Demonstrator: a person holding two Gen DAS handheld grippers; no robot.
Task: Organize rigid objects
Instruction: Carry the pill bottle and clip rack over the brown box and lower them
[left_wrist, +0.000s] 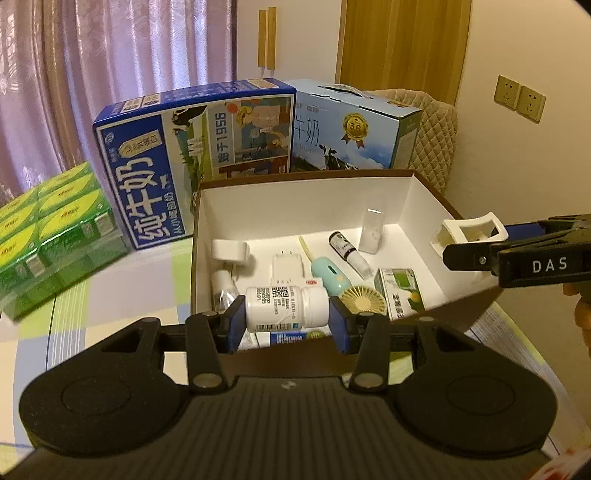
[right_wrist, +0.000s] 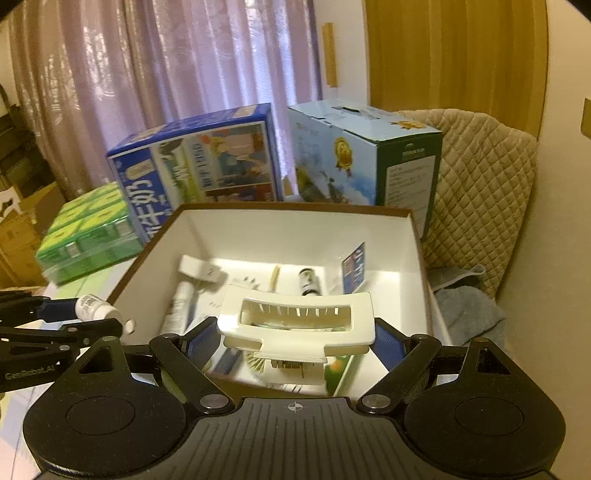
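Our left hand-held gripper (left_wrist: 287, 317) clamps a smooth white cylindrical pill bottle (left_wrist: 287, 308) sideways above the cardboard box (left_wrist: 432, 206); our right hand-held gripper (right_wrist: 295, 341) grips a slotted white plastic holder (right_wrist: 295, 325) over it.

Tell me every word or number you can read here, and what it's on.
"DAS": right gripper
"GetRobot.AI": left gripper
"纯牛奶" and "1956": blue carton
"牛奶" and "36": pale carton
"2": white block
Bottle label, green packs and other small print: too small or blurred.
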